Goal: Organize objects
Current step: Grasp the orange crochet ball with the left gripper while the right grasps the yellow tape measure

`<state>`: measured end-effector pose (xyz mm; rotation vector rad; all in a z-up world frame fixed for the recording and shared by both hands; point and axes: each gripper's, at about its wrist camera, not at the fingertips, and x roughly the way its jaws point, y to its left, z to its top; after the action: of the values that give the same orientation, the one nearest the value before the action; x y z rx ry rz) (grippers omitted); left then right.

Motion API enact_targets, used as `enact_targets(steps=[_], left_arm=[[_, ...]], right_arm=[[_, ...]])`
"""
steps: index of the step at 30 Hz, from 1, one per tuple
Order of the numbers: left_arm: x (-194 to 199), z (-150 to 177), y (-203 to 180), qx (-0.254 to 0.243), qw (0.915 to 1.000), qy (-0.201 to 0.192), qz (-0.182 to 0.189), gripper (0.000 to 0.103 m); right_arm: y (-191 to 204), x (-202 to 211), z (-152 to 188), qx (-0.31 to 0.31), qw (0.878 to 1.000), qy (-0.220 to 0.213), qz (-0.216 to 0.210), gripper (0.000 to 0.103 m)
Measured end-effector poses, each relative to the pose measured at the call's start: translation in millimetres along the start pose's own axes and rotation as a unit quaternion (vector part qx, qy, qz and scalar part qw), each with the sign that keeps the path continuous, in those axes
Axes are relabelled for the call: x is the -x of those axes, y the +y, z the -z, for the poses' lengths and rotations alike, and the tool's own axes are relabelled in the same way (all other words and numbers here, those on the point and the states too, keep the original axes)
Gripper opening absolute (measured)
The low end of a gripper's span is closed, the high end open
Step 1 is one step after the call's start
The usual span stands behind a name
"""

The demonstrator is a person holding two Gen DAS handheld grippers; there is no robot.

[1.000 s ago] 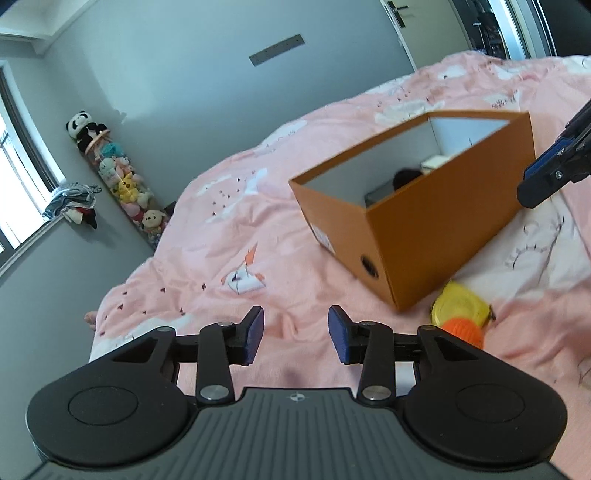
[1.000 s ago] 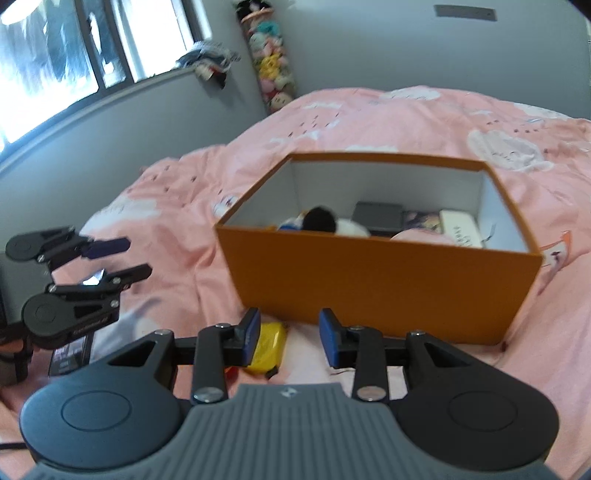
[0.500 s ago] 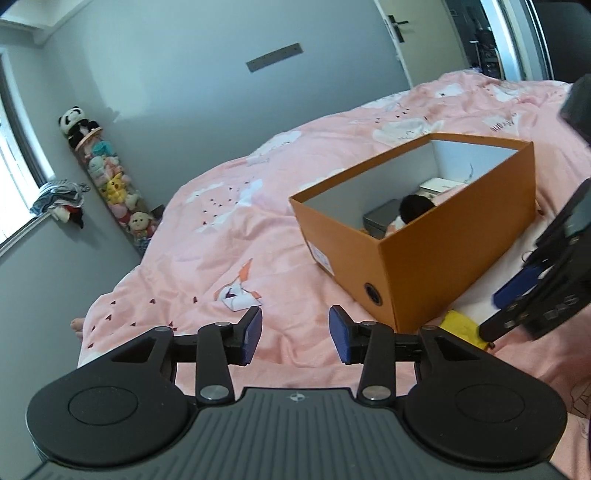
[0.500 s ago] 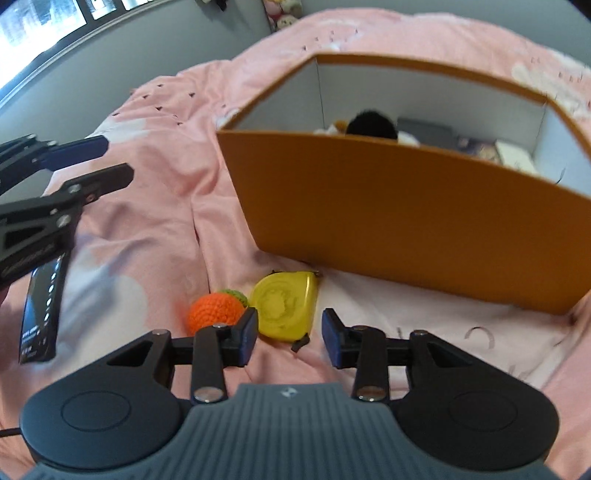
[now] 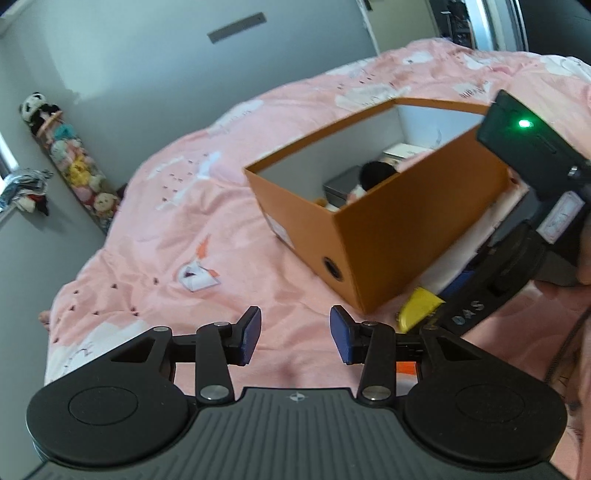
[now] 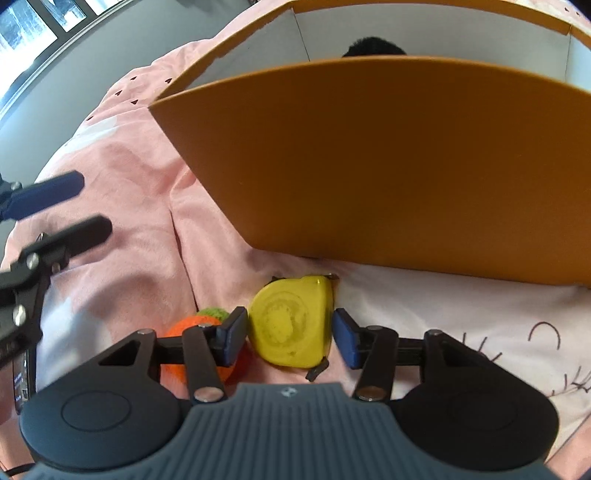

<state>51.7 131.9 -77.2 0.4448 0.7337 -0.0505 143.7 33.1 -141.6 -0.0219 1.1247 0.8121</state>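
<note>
An orange cardboard box (image 5: 399,236) (image 6: 388,166) sits open on the pink bedspread, with a black-haired toy (image 5: 376,173) and flat items inside. A yellow tape measure (image 6: 291,325) (image 5: 421,308) lies on the bed beside the box's near wall. My right gripper (image 6: 290,334) is open, its blue pads on either side of the tape measure, low over the bed. An orange knitted ball (image 6: 221,354) with a green top lies left of it, partly behind the left finger. My left gripper (image 5: 295,334) is open and empty above the bed, left of the box.
The pink bedspread (image 5: 192,206) covers the whole area. A column of plush toys (image 5: 74,170) stands against the grey wall at the far left. A window (image 6: 37,22) is at the upper left in the right wrist view.
My right gripper has come down and forward to straddle the yellow tape measure. The left gripper has shifted only a little and stays open.
</note>
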Motion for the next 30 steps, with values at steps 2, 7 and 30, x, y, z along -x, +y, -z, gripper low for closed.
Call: enact_targets(steps=[2, 7, 30], left_arm=[[0.5, -2.6, -5.0, -0.001, 0.9998, 0.009, 0.020, 0.050], [-1.5, -6.1, -25.1, -0.020, 0.9947, 0.046, 0.090, 0.050], [-32.8, -5.4, -64.7, 0.038, 0.9900, 0.124, 0.056, 0.047]], right_arm=[[-1.7, -0.6, 0.8, -0.003, 1.000, 0.000, -0.003, 0.052], [-3.6, 8.8, 4.3, -0.002, 1.000, -0.007, -0.004, 0.052], [-56.6, 62.6, 22.4, -0.048, 0.998, -0.025, 0.015, 0.052]])
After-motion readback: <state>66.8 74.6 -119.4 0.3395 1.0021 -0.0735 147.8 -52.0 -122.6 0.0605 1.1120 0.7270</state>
